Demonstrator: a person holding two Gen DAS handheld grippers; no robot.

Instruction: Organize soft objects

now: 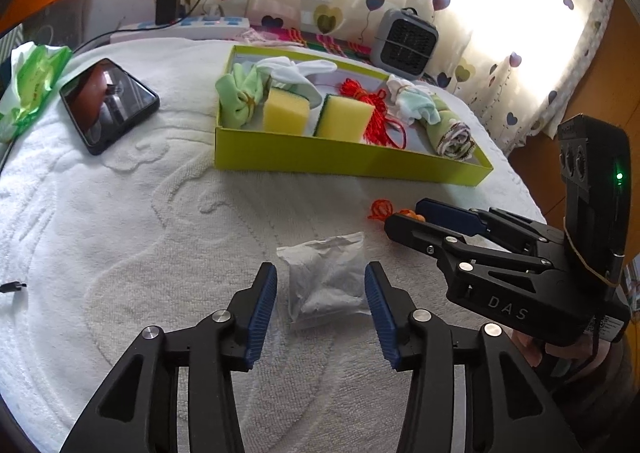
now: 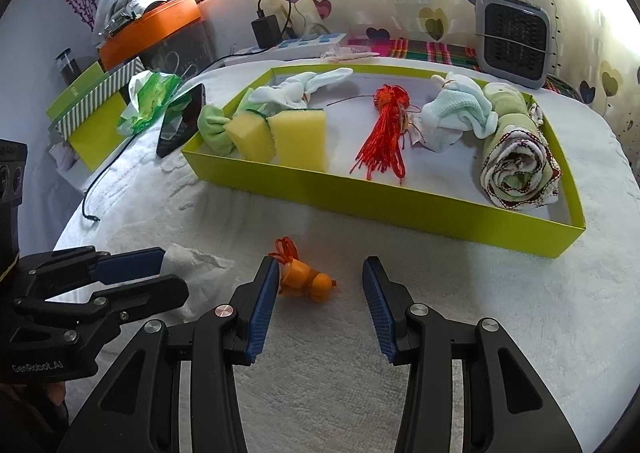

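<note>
A clear plastic pouch (image 1: 324,281) with grey filling lies flat on the white towel, between the fingers of my left gripper (image 1: 321,271), which is open; its pads stand clear of the pouch on both sides. My right gripper (image 2: 320,267) is open over a small orange toy (image 2: 308,279) with a red loop, which lies against the left pad (image 2: 262,305). The yellow-green box (image 2: 360,197) behind holds two yellow sponges (image 2: 296,133), a red tassel (image 2: 384,129), knotted socks (image 2: 456,113) and a rolled cloth (image 2: 516,169). From the left wrist the right gripper (image 1: 404,215) sits to the right.
A phone (image 1: 108,105) and a green wipes pack (image 1: 32,85) lie left of the box. A grey fan heater (image 1: 404,43) and a power strip (image 1: 180,27) stand at the back. A cable end (image 1: 12,287) lies at the left edge. The table drops off at right.
</note>
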